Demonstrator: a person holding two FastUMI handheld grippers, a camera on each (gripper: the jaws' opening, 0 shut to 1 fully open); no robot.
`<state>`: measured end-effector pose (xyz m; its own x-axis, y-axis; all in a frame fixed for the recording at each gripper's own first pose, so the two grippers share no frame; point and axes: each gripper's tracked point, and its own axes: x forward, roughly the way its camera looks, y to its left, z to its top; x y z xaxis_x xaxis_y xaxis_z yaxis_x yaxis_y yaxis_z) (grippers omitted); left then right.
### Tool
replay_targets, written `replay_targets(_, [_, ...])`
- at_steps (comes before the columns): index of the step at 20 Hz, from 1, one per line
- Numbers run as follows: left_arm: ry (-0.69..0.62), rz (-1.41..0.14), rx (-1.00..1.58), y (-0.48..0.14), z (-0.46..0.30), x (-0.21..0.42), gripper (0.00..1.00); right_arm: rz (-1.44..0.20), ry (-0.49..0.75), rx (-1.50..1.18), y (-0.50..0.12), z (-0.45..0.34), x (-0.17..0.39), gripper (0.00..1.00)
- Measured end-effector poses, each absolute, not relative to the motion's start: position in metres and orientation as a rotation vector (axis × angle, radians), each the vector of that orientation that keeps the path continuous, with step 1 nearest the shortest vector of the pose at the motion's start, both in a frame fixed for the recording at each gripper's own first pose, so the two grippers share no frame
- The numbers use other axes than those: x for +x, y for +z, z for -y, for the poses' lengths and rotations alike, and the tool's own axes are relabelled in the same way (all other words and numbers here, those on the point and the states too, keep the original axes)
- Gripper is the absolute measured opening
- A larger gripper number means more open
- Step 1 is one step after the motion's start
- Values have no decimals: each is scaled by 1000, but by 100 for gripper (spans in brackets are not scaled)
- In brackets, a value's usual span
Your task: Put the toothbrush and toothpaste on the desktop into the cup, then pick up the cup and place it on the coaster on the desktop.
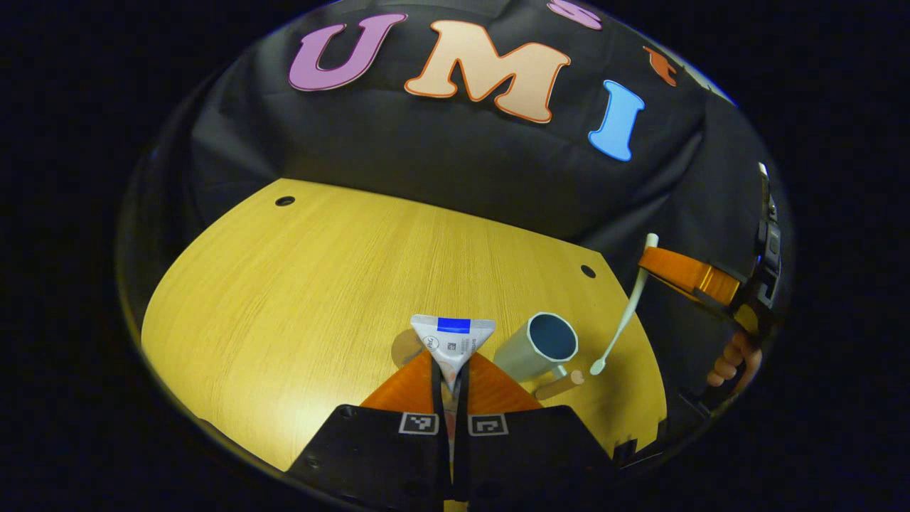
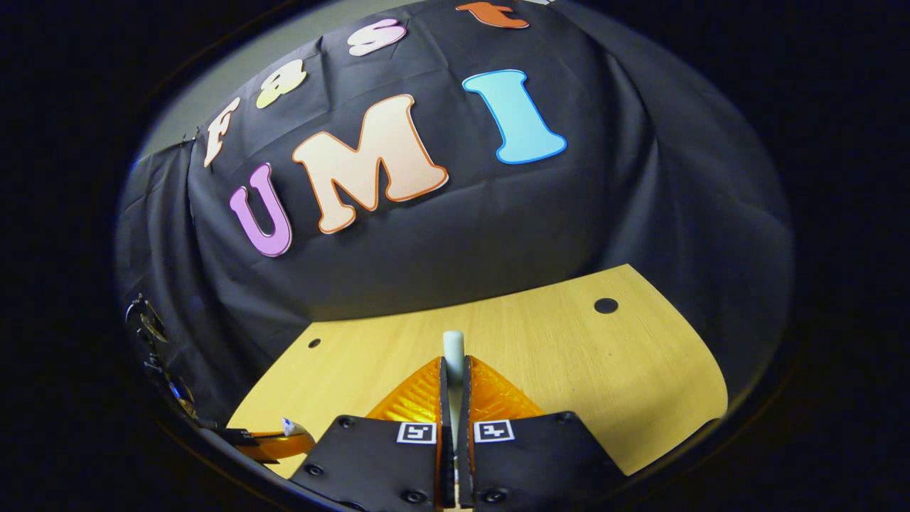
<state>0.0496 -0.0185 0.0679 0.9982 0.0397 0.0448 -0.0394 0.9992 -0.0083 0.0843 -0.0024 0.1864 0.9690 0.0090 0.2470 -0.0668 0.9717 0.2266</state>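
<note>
Between my left fingers: my left gripper (image 1: pixel 451 377) is clamped narrow on the toothpaste (image 1: pixel 452 343), whose flat crimped end with a blue band fans out just past my tips.
Just right of my left tips: the cup (image 1: pixel 538 348) sits tilted on the desktop (image 1: pixel 298 299), its open mouth turned up and toward the far right, a short handle at its near side.
Farther right of my left gripper: my right gripper (image 1: pixel 650 262) hangs above the cup's far side, pinching the toothbrush (image 1: pixel 628 309), which slants down with its head just beyond the cup's rim, apart from it.
Between my right fingers: my right gripper (image 2: pixel 453 377) is closed narrow on the toothbrush (image 2: pixel 453 355); the handle end pokes up past my tips.
Beyond my right tips: bare desktop (image 2: pixel 569 355) up to the black wall (image 2: pixel 498 235).
Low left of my right gripper: my left gripper (image 2: pixel 281 442) at the edge; its grip is too small to tell there.
</note>
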Motion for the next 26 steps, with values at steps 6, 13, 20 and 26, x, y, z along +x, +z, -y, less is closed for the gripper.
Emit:
replay_targets(6, [64,164,25,91,15,36,0,294,128,198,188,-18,124,5])
replay_targets(13, [85,264,-16,109,16,33,1,273,156,89,155,-29,145,6])
replay_targets(20, [12,310,11,123,42,41,0,258,163,91,144,-18,122,56])
replay_targets(26, [-106,345,54,138,91,57,0,295,41,108,146,34,82,98])
